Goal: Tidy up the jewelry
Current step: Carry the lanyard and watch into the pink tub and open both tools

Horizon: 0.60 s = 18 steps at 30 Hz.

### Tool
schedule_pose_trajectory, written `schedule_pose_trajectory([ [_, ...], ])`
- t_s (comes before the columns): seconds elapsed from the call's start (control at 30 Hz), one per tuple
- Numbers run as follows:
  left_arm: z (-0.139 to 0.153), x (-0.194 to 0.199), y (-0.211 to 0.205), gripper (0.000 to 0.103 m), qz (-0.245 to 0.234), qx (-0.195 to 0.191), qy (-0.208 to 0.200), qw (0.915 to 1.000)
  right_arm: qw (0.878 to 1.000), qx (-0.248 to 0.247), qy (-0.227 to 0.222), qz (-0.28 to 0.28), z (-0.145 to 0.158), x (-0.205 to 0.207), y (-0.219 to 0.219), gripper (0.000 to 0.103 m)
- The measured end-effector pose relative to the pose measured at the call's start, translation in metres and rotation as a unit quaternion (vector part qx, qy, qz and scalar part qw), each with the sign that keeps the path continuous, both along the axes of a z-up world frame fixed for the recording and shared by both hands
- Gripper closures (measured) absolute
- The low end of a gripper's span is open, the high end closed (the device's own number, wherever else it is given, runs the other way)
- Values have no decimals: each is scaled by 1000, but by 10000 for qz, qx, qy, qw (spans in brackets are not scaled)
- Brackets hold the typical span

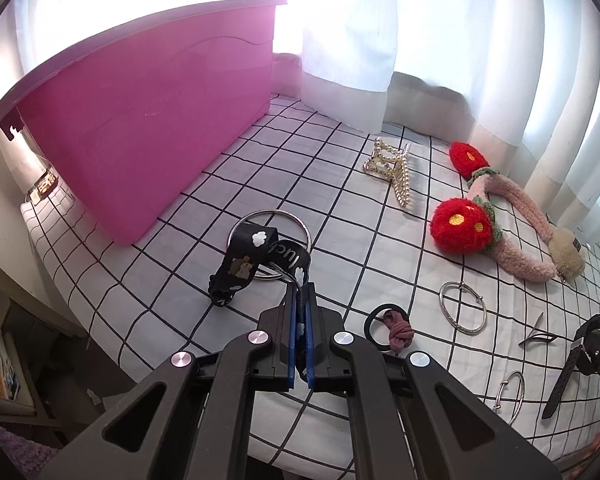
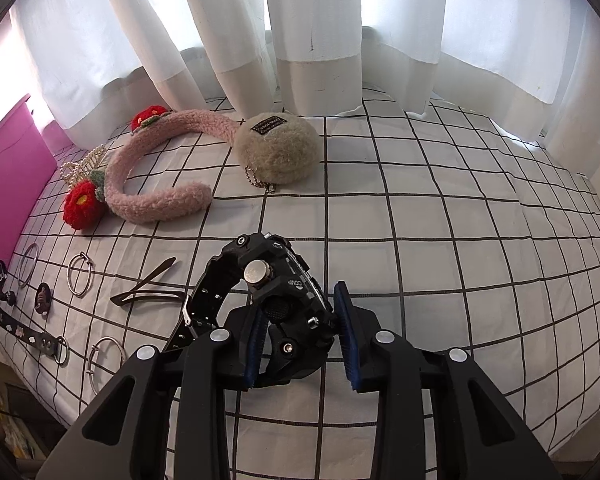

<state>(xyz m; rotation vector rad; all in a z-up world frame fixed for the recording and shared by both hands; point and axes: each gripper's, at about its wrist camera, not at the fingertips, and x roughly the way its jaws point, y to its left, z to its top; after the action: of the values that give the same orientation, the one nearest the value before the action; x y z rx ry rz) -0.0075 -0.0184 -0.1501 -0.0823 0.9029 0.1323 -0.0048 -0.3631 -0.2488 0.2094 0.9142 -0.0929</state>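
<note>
Watch (image 2: 276, 300) button label "COMP"

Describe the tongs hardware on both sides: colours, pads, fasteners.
Both match: matte black linkage arms with triangular cut-outs and round silver pivot caps. The left tongs carry smooth blue pads, and one cap looks pinkish. The right tongs have dark blue pads with a ridged, toothed face. No cables, printed markings or sleeves show in either wrist view.

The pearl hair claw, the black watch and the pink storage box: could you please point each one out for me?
pearl hair claw (image 1: 392, 168): left wrist view, on its beaded frame.
black watch (image 2: 278, 292): right wrist view, on the case between the pads.
pink storage box (image 1: 148, 120): left wrist view, on its side wall.
</note>
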Motion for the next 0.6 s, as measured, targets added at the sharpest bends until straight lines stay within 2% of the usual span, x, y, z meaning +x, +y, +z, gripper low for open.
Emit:
schedule_pose_trajectory([
  [0.4,67,-9,1,99,-122,-168,-361,9991,9973,20,-639,374,68,-10,9,72],
  [0.6,111,-16,12,99,-94,-273,-626,9976,9906,207,-1000,911,109,-5,36,72],
])
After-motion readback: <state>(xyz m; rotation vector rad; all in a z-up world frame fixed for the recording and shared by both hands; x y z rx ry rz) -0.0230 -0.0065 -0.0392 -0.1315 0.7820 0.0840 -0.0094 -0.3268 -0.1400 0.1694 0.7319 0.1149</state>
